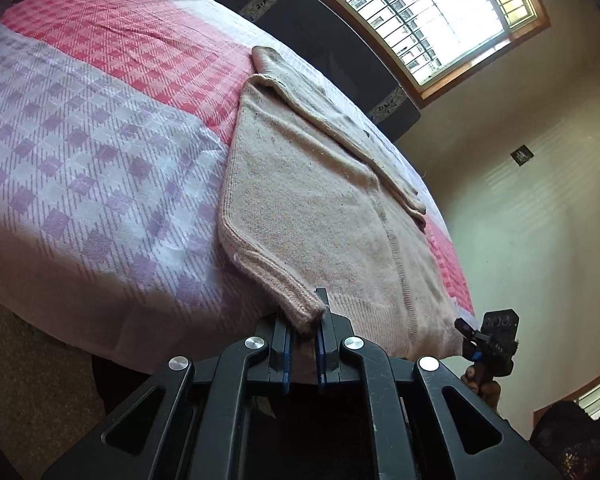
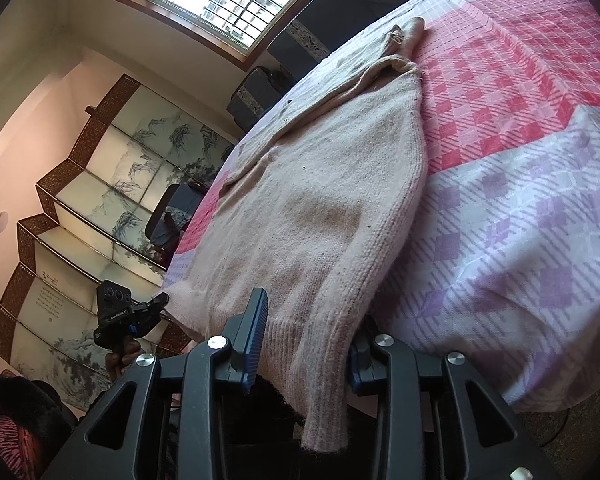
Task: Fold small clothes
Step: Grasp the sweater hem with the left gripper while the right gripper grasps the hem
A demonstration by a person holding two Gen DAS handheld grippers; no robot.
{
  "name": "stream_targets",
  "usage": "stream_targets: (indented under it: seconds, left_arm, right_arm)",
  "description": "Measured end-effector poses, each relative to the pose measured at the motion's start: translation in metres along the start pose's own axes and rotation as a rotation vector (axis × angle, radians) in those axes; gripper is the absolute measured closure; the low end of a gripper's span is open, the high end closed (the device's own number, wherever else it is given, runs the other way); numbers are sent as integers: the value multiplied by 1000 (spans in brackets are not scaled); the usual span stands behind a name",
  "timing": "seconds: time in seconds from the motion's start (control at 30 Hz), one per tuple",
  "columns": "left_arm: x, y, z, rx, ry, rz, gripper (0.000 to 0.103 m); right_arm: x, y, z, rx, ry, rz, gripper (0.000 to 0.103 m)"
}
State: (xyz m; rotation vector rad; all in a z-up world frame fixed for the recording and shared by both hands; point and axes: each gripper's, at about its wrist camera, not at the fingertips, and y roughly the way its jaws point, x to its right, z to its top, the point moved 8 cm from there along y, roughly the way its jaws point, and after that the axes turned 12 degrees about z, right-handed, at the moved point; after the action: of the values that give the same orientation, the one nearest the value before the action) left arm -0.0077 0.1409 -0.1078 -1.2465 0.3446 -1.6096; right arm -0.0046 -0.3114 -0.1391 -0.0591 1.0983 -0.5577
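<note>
Sweater (image 1: 320, 208) lies flat on the bed (image 1: 100, 140), hem at the near edge. Left gripper (image 1: 303, 332) fingers pinch a hem corner. Right gripper (image 2: 304, 344) fingers spread around the other hem corner, which hangs between them; pad contact looks absent, hard to tell.

Sweater (image 1: 324, 208): beige knit wool, fuzzy, matt. Bedspread (image 1: 100, 128): woven checked cloth, matt. Left hand-held gripper (image 1: 303, 334): black matt plastic, shiny metal rivets.
</note>
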Motion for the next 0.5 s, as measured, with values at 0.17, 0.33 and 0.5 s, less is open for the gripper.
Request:
stream_targets:
  seconds: [0.17, 0.33, 0.5]
  left_arm:
    - [-6, 9, 3, -20, -38, -2, 55]
    - [-4, 13, 9, -7, -31, 7, 53]
    - [2, 25, 14, -21, 17, 85, 97]
  right_arm:
    - [-5, 1, -1, -5, -1, 18, 59]
    - [-5, 2, -1, -7, -2, 16, 59]
    - [-2, 2, -1, -5, 14, 10, 63]
